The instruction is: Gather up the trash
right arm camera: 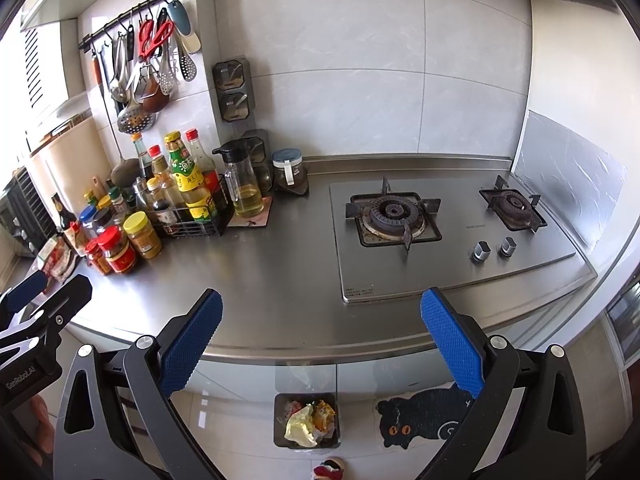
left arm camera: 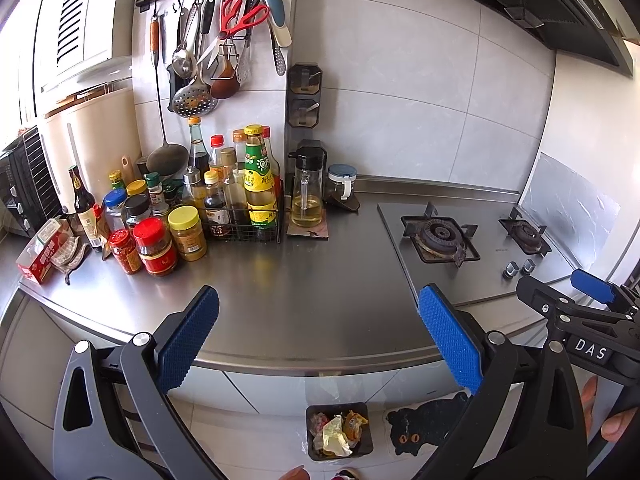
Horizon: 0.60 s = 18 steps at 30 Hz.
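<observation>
A small dark trash bin [left arm camera: 366, 450] stands on the floor below the counter edge, holding crumpled wrappers [left arm camera: 338, 432]; it also shows in the right wrist view [right arm camera: 280, 428] with a yellow crumpled wrapper [right arm camera: 300, 426] inside. My left gripper [left arm camera: 318, 320] is open and empty, above the front edge of the steel counter [left arm camera: 304, 280]. My right gripper [right arm camera: 320, 320] is open and empty, also above the counter's front edge. The right gripper shows at the right of the left wrist view [left arm camera: 572, 300]. The left gripper shows at the left of the right wrist view [right arm camera: 44, 296].
Many sauce bottles and jars [left arm camera: 176, 216] crowd the counter's back left, with a red box [left arm camera: 42, 256] beside them. A two-burner gas hob [right arm camera: 440, 232] fills the right. Utensils hang on a wall rail [left arm camera: 216, 40]. A black cat mat [right arm camera: 420, 420] lies on the floor.
</observation>
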Motion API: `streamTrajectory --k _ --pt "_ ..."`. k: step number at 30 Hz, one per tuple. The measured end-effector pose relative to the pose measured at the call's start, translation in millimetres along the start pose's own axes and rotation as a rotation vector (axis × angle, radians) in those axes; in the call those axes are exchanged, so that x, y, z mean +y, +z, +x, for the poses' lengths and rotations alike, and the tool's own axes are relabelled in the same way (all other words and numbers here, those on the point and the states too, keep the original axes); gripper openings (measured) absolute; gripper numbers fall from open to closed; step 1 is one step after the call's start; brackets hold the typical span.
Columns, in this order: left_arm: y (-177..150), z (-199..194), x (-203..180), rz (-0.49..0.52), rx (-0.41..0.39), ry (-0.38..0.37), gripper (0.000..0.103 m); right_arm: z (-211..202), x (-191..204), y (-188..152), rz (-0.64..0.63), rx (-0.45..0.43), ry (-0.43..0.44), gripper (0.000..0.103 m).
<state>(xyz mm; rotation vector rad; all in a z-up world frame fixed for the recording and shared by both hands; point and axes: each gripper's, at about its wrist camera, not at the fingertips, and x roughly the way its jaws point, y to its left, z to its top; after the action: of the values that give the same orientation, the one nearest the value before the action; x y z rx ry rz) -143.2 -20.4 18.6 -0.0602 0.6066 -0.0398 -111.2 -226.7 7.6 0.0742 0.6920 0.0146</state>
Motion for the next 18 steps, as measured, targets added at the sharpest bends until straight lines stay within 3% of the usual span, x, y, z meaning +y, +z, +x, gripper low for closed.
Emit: streamTrajectory --k 18 --pt "0.0 5.7 1.4 0.001 0.028 -0.017 0.095 3.6 2.8 5.6 -0.008 0.006 0.004 0.100"
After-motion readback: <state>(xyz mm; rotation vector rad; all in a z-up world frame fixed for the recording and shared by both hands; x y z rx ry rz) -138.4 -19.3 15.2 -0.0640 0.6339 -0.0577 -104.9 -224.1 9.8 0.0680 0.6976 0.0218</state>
